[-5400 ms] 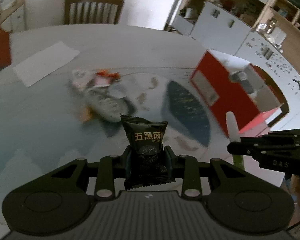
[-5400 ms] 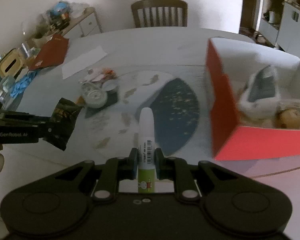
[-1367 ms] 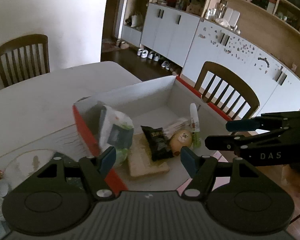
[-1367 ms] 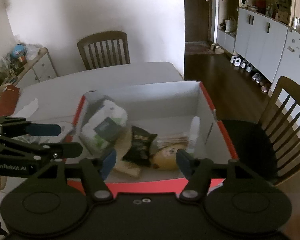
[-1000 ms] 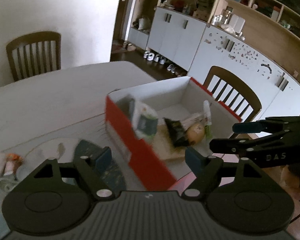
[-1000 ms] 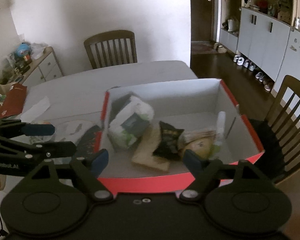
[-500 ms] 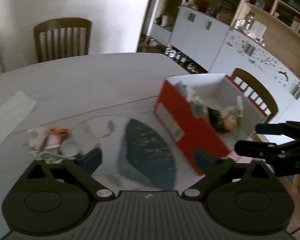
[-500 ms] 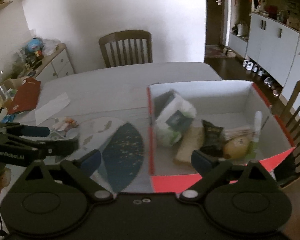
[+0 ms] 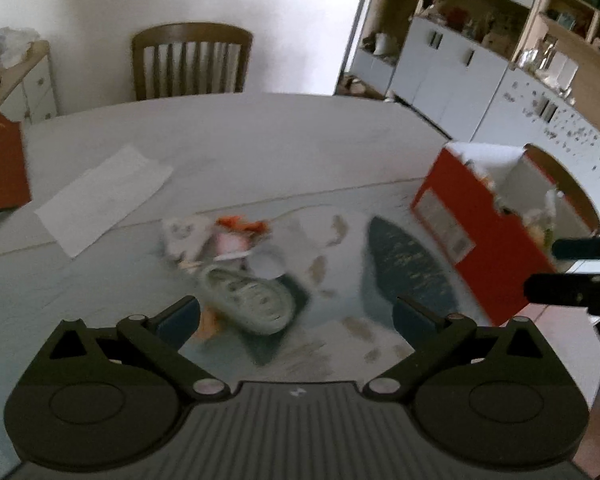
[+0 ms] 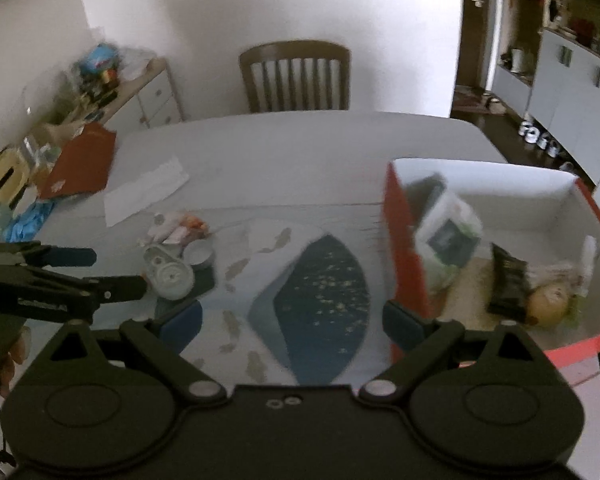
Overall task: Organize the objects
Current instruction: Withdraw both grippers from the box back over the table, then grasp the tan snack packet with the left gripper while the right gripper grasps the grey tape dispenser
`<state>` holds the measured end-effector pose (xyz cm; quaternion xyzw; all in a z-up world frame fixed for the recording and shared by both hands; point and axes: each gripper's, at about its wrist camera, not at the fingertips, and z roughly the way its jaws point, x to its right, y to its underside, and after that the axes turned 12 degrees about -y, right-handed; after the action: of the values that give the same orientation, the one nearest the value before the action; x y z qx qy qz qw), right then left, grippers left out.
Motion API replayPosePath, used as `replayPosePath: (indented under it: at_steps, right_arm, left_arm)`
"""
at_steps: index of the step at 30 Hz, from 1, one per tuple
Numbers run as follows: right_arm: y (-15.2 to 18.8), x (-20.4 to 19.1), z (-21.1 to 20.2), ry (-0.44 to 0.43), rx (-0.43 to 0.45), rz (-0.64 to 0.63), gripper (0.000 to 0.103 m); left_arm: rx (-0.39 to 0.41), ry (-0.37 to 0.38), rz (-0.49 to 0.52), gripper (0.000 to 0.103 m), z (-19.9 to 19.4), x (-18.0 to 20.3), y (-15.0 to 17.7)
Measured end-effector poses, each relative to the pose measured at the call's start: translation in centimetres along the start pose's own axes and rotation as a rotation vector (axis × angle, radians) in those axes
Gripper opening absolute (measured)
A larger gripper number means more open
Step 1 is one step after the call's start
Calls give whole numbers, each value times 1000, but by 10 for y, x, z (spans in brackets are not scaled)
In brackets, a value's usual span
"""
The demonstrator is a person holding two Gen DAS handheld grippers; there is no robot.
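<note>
A red box (image 10: 404,256) with a white inside stands at the table's right; it also shows in the left wrist view (image 9: 472,236). In it lie a white-green pack (image 10: 448,232), a dark snack packet (image 10: 506,276), a yellowish round thing (image 10: 548,304) and a white tube (image 10: 588,256). A heap of small things lies on the table: a round white tape-like item (image 9: 246,302), a small grey cup (image 9: 266,262) and wrappers (image 9: 236,236). My left gripper (image 9: 296,316) is open and empty above the heap. My right gripper (image 10: 292,320) is open and empty, left of the box.
A white paper sheet (image 9: 104,198) and a red folder (image 9: 0,168) lie at the table's left. A wooden chair (image 9: 192,60) stands behind the table. A placemat with a dark blue patch (image 10: 316,292) covers the middle. A cluttered sideboard (image 10: 60,128) stands at the left.
Both grippers have swung left, away from the box and toward the heap of small things. Both were holding items 5.4 s ago; those now lie in the box and both grippers stay open.
</note>
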<state>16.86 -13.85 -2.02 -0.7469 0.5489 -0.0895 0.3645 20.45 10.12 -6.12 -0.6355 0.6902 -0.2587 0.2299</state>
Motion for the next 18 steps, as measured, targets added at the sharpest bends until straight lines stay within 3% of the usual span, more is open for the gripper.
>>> replayPosePath:
  at_steps: [11, 18]
  right_arm:
    - [-12, -31, 57, -33, -98, -41, 97]
    - [-19, -39, 94, -46, -154, -57, 96]
  left_arm:
    - [-23, -135, -25, 103, 33, -44, 19]
    - [-65, -149, -34, 103, 60, -58, 24]
